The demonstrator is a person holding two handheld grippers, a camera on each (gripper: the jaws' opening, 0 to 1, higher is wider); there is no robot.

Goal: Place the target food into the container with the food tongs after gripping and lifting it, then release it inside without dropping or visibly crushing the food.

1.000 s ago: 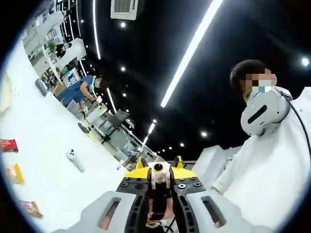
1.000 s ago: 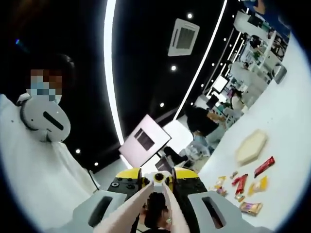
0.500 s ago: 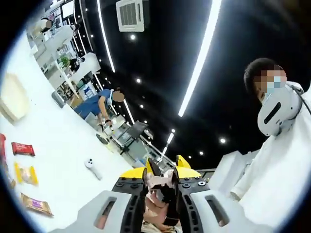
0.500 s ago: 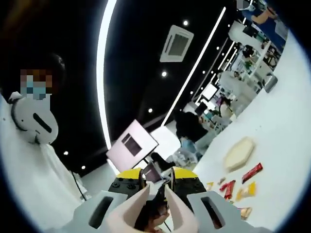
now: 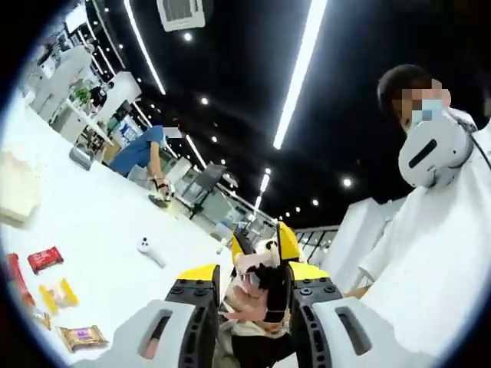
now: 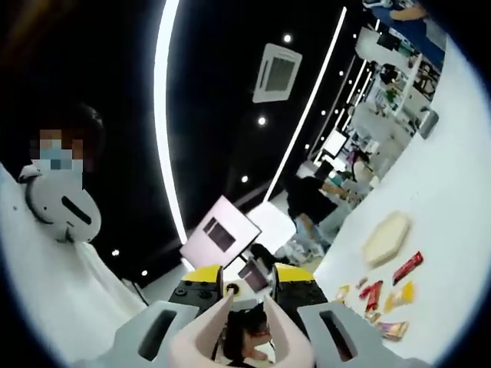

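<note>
Both cameras have tilted slightly; snack packets (image 6: 383, 295) lie untouched on the white table (image 5: 92, 222). Neither hand-held gripper (image 5: 257, 287) (image 6: 247, 326) shows clearly whether it grips anything; gripping looks not yet begun.

A person in white (image 5: 430, 253) stands at the right of the left gripper view, with a white headset (image 5: 430, 149) at the chin. Long ceiling light strips (image 5: 299, 73) cross the dark ceiling beside an air vent (image 5: 180, 11). At mid-left a person in blue (image 5: 142, 149) bends over a desk. A small white controller (image 5: 149, 251) lies on the white table (image 5: 92, 222).
</note>
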